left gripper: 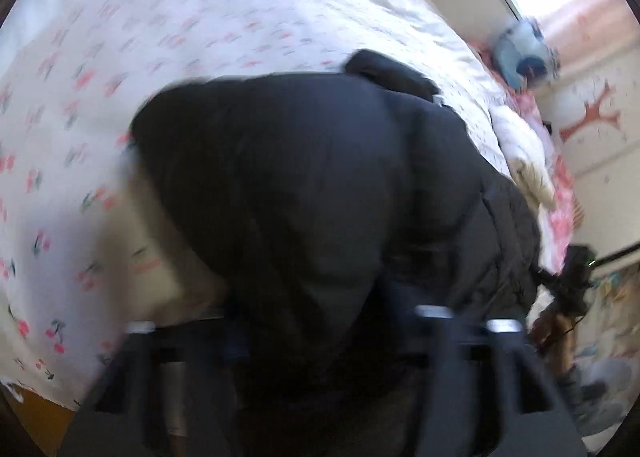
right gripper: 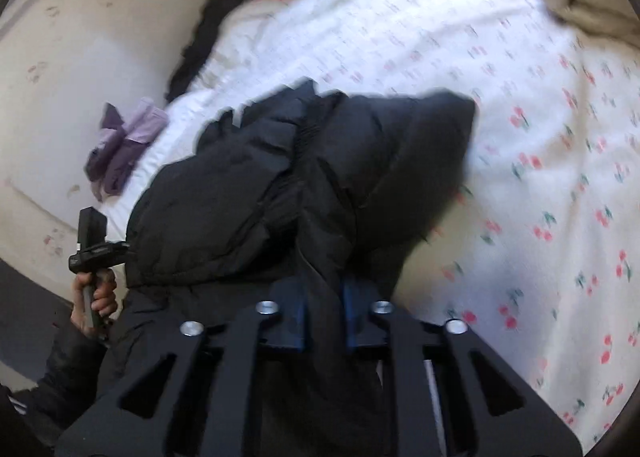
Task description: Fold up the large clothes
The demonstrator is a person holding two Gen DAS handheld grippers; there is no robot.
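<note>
A black padded jacket [right gripper: 304,185] lies bunched on a bed covered by a white cherry-print sheet [right gripper: 552,193]. The right gripper [right gripper: 324,317] is nearly closed, its blue pads [right gripper: 352,309] pinching a fold of the jacket. The left gripper [left gripper: 320,333] is blurred and partly buried in the jacket [left gripper: 304,177]; its jaws stand partway apart with fabric between them, but a firm grip cannot be told. In the right wrist view a hand [right gripper: 96,297] holds the left gripper's handle beside the jacket. Purple garments [right gripper: 124,145] lie at the bed's edge.
</note>
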